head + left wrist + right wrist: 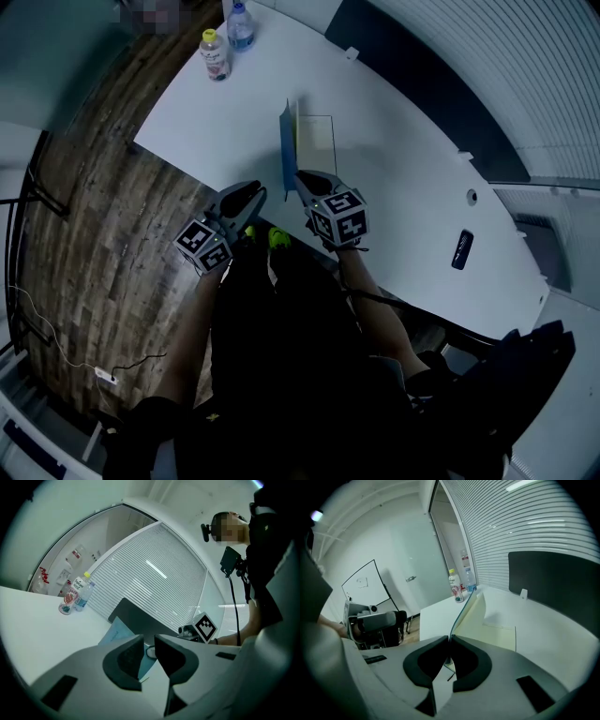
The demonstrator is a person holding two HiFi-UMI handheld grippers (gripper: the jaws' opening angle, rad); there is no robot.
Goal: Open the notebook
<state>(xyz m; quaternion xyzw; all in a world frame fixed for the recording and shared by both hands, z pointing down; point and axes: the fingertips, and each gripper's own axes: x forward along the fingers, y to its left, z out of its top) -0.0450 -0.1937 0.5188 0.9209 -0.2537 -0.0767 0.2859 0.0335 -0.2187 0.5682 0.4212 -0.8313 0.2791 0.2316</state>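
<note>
While my right hand-held gripper (449, 640) pinches the notebook cover (287, 150) upright, my left hand-held gripper (149, 644) hangs slightly apart, empty.

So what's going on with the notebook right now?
The right gripper pinches the blue cover of the notebook, holding it about upright above the cream pages that lie flat on the white table. The left gripper hovers nearby, jaws slightly apart, holding nothing. The notebook is about half open.

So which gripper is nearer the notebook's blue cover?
Right. The right gripper is clamped on the edge of the raised blue cover; the left gripper sits beside it, touching nothing.
</note>
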